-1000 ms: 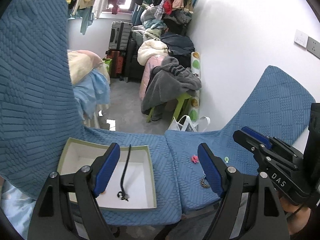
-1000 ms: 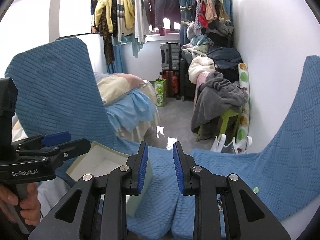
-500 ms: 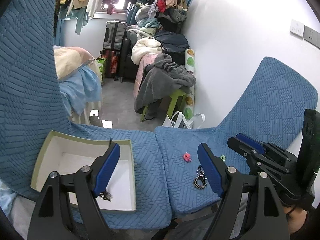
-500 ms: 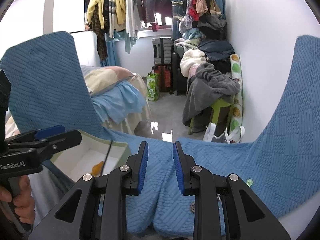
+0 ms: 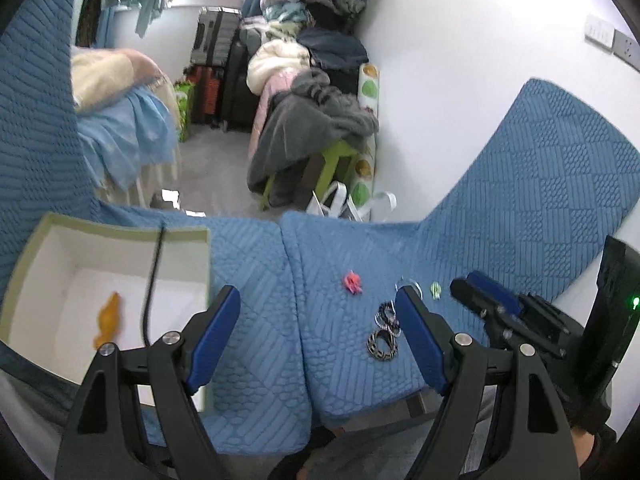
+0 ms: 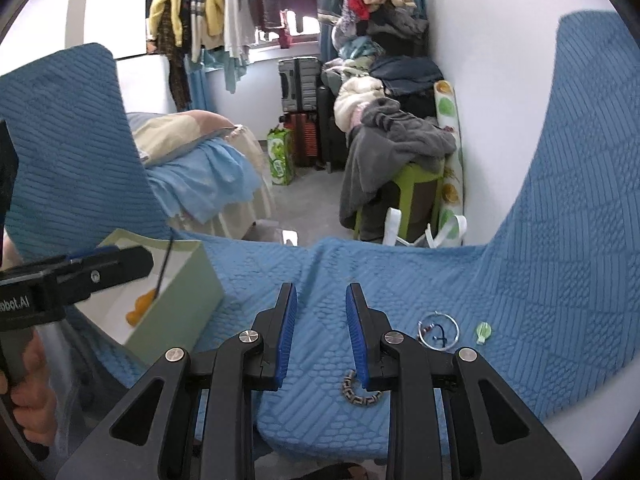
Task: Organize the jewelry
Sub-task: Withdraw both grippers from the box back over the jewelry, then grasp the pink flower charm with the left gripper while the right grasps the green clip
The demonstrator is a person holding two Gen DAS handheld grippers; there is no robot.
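Left wrist view: left tongs [image 5: 316, 332] open wide, nothing btwn the blue pads, hanging over the seam of two blue cushions [image 5: 256, 280]. Box [image 5: 24, 264] w/ green rim and white inside sits on the left cushion; it holds an orange piece [image 5: 109, 318] and a black cord [image 5: 154, 276] leaning against the far wall, top end poking over the rim. On the right cushion: pink charm [image 5: 353, 282], patterned rings [image 5: 383, 336] clustered just beside the left tongs' right pad, small green piece [image 5: 435, 290] further right. Right tongs [image 5: 472, 288] come in from the right edge, near the green piece; gap not readable from this side.

Right wrist view: right tongs [image 6: 321, 330] w/ a narrow gap, pads not meeting, empty, aimed at the cushion [image 6: 400, 280]. A patterned ring [image 6: 359, 394] lies partly under the right finger; can't tell if touching. Wire hoop [image 6: 438, 330] w/ beads lies just right of that finger, green piece [image 6: 483, 332] beside it, apart. Box [image 6: 180, 304] at left, orange piece [image 6: 140, 307] and cord [image 6: 164, 268] inside. Left tongs [image 6: 108, 260] cross in front of the box, a hand [image 6: 28, 392] on the grip at the lower left.
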